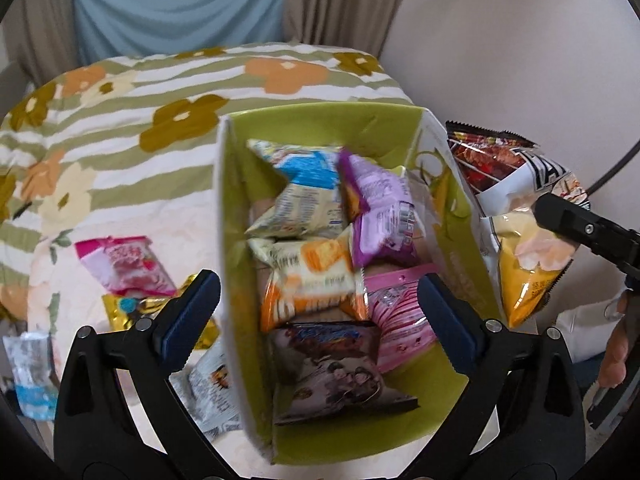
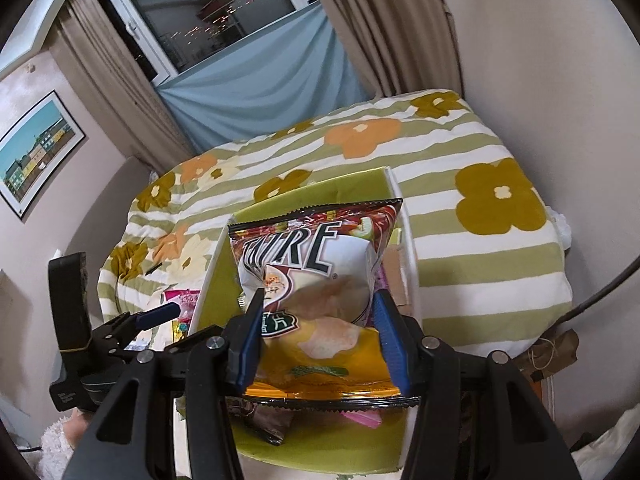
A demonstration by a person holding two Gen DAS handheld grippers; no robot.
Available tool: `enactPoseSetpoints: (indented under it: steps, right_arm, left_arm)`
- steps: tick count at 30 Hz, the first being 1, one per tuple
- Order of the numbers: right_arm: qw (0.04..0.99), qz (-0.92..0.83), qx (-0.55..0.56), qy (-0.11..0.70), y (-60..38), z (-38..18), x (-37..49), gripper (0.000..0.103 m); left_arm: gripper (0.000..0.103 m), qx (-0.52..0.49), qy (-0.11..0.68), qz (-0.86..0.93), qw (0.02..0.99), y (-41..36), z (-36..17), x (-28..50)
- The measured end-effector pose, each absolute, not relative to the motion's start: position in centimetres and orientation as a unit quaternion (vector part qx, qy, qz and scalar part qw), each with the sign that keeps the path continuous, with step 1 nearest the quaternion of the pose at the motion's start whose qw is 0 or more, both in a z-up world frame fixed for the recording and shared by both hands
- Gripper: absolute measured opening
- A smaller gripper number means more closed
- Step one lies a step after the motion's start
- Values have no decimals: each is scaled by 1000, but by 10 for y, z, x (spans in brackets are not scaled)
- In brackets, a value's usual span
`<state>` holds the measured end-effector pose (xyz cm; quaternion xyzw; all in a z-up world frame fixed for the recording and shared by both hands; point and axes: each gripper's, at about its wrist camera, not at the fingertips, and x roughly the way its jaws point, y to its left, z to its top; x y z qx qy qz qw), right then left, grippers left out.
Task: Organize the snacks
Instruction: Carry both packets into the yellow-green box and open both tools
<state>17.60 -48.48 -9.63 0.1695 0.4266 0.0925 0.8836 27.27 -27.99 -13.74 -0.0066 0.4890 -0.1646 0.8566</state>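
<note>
Snacks fill the green box [image 1: 332,124] on the bed [image 1: 120,128]; more packets [image 1: 124,266] lie beside it. We note the right gripper [image 2: 318,332] clenched on a chip bag [image 2: 316,264] above the box. Our left gripper [image 1: 316,316] hangs released, jaws straddling the box's left wall.

Floral bedspread [image 2: 460,200], curtained window [image 2: 216,12]

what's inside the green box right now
Small snack packs lie inside the green box: a blue-and-cream one, a purple one, an orange one, a pink one and a dark one. Anything beneath them is covered.
</note>
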Motion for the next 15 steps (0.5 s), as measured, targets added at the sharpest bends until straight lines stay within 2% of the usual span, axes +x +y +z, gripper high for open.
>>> enactPoseSetpoints:
  steps: [10, 14, 15]
  right_arm:
    - [874, 115, 148, 448, -466, -114, 204, 48]
    - [871, 113, 148, 455, -463, -127, 215, 49]
    - [871, 115, 145, 456, -462, -130, 217, 52]
  left_arm:
    - [98, -24, 496, -137, 857, -266, -142, 276]
    - [98, -22, 505, -130, 853, -267, -147, 281]
    - [98, -21, 506, -128, 853, -267, -149, 281]
